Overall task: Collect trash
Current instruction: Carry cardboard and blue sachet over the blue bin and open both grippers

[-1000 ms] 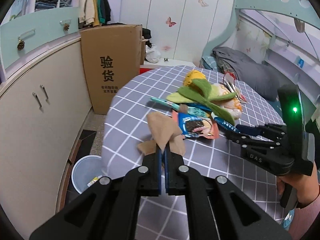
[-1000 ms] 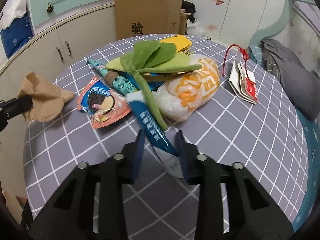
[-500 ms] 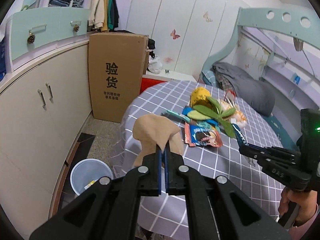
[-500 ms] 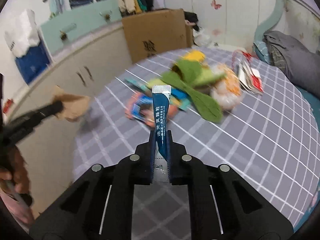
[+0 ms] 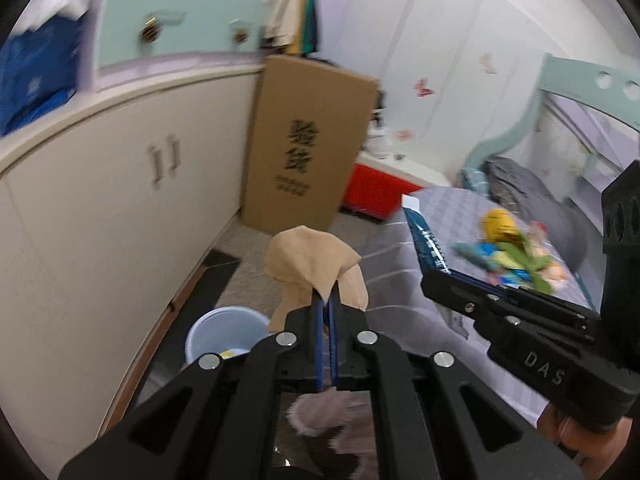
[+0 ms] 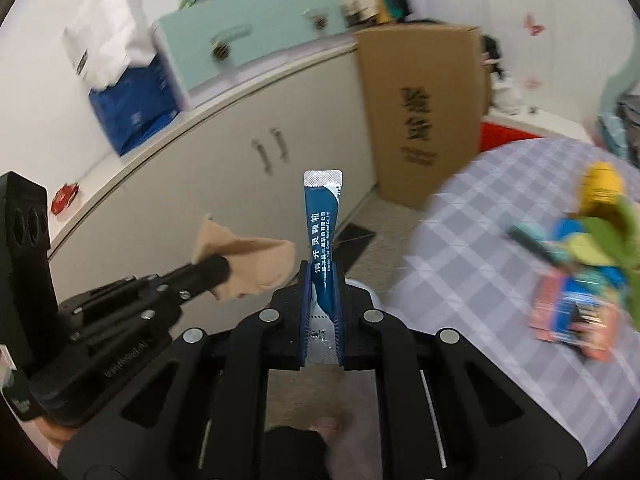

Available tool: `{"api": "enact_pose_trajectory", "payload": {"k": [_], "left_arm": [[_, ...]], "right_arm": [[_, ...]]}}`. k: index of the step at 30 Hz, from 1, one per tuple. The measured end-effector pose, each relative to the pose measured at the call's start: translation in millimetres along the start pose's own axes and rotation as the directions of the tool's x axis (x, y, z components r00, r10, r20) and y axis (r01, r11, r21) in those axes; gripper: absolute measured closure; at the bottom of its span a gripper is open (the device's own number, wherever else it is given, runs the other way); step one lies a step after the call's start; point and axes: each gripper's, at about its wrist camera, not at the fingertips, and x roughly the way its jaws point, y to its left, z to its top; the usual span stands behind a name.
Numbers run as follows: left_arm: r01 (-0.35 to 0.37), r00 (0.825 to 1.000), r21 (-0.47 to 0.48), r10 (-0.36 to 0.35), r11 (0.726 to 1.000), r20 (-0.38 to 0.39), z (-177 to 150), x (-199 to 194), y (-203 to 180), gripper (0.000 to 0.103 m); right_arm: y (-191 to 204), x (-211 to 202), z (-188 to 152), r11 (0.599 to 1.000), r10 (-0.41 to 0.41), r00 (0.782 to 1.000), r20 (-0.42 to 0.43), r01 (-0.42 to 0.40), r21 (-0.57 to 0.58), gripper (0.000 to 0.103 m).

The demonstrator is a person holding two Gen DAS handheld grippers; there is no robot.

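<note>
Two pieces of trash lifted, bin just below, neither dropped yet.

The left gripper [image 5: 325, 312] is clamped on a soft, crumpled tan tissue [image 5: 316, 268], held above and just beside the pale blue bin [image 5: 224, 332] on the floor; the right gripper [image 6: 322, 308] pinches a flat, glossy blue sachet [image 6: 322, 240] with a crimped silver end, upright, near the bin on its table side. Something small and yellow already lies in the bin. Judging by this, both releases remain, and more crinkly wrappers [image 6: 572, 316] wait on the checked tablecloth [image 6: 472, 264], well apart from the bin, beside a green-and-yellow plush toy [image 5: 512, 240].
</note>
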Motion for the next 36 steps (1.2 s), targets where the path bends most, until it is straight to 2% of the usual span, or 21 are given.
{"api": "enact_pose_trajectory", "payload": {"k": [6, 10, 14, 18, 20, 22, 23, 26, 36], "left_arm": [[-0.091, 0.992, -0.091, 0.083, 0.992, -0.095, -6, 42, 75, 0.100], [-0.113, 0.983, -0.147, 0.089, 0.983, -0.163, -9, 79, 112, 0.100], [-0.122, 0.974, -0.162, 0.086, 0.979, -0.210, -6, 117, 127, 0.100], [-0.118, 0.973, -0.167, 0.080, 0.979, -0.215, 2, 146, 128, 0.099], [-0.106, 0.974, -0.182, 0.065, 0.978, -0.216, 5, 158, 129, 0.092], [-0.124, 0.967, -0.184, 0.077, 0.975, -0.244, 4, 168, 130, 0.051], [-0.138, 0.964, -0.186, 0.089, 0.973, -0.252, 5, 172, 131, 0.046], [-0.183, 0.958, -0.184, 0.132, 0.966, -0.256, -2, 174, 138, 0.040], [-0.236, 0.946, -0.216, 0.174, 0.947, -0.273, -20, 163, 164, 0.039]], "right_arm": [[33, 86, -2, 0.999, 0.025, 0.994, -0.105, -0.028, -0.024, 0.092], [34, 135, -10, 0.999, -0.009, 0.987, -0.159, 0.004, -0.032, 0.092], [22, 167, -12, 0.996, -0.081, 0.982, -0.169, 0.076, -0.036, 0.092], [6, 180, -13, 0.991, -0.134, 0.978, -0.158, 0.134, -0.013, 0.092], [-1, 184, -14, 0.990, -0.140, 0.977, -0.160, 0.142, 0.006, 0.092], [-4, 189, -15, 0.990, -0.138, 0.976, -0.166, 0.142, 0.013, 0.092], [-6, 191, -16, 0.990, -0.137, 0.976, -0.169, 0.142, 0.018, 0.092], [-7, 195, -19, 0.990, -0.126, 0.976, -0.178, 0.134, 0.033, 0.092], [-8, 202, -25, 0.993, -0.055, 0.977, -0.205, 0.076, 0.096, 0.092]]}}
